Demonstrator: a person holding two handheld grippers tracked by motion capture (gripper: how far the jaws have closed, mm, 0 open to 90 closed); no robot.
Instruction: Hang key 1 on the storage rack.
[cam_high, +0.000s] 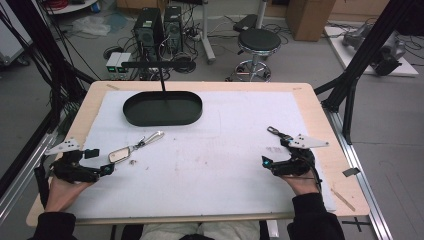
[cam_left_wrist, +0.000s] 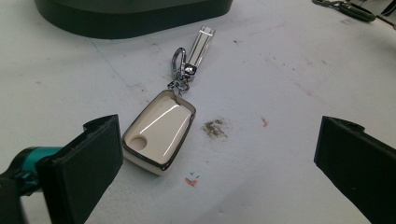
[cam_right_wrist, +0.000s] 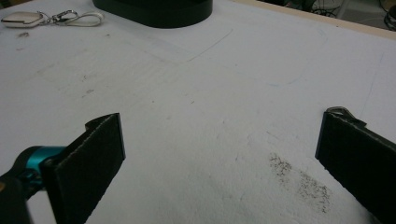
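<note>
A white, chrome-edged key fob (cam_high: 120, 154) (cam_left_wrist: 159, 133) lies on the white mat (cam_high: 210, 160), joined by a clasp to a silver strap (cam_high: 152, 136) (cam_left_wrist: 201, 44). My left gripper (cam_high: 100, 161) (cam_left_wrist: 217, 140) is open just in front of the fob, which rests beside its left jaw without being held. A second dark key ring (cam_high: 274, 132) (cam_left_wrist: 345, 7) lies by my right gripper (cam_high: 276, 152) (cam_right_wrist: 222, 133), which is open over bare mat. A metal loop (cam_right_wrist: 341, 111) peeks out behind its right jaw. The fob (cam_right_wrist: 23, 18) lies far off at upper left.
A black oval tray (cam_high: 163, 108) (cam_left_wrist: 130, 21) (cam_right_wrist: 154, 11) with an upright post sits at the back of the mat. Small dirt smudges (cam_left_wrist: 215, 127) (cam_right_wrist: 299, 179) mark the mat. The wooden table edge (cam_high: 325, 145) runs along the right.
</note>
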